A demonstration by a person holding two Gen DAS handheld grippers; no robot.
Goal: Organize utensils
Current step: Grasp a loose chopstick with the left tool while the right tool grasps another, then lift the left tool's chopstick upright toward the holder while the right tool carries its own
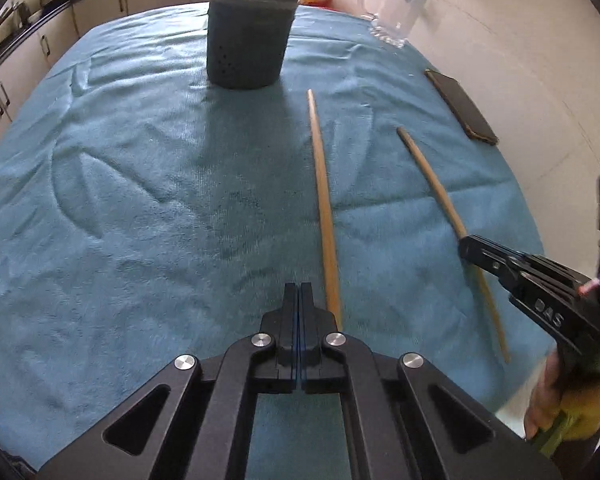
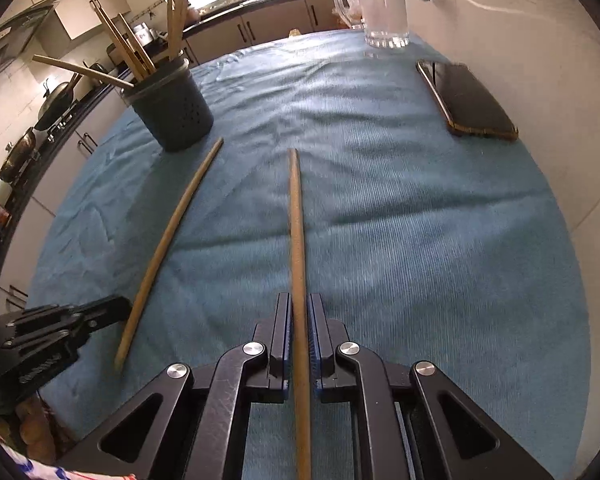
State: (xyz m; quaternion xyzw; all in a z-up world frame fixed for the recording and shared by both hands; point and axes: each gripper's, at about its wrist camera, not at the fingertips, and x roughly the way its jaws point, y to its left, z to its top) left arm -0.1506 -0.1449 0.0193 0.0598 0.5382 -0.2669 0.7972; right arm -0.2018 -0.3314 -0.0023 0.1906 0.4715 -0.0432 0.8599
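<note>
Where they lie, chopsticks [image 2: 298, 240] look slender (tan wood).

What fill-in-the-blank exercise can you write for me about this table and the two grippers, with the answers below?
1. The right gripper is shut on one chopstick; the other chopstick lies on the ____ towel.
2. The left gripper is shut and holds ____.
3. The dark holder contains more wooden ____.

Missing words: blue; nothing; chopsticks.
</note>
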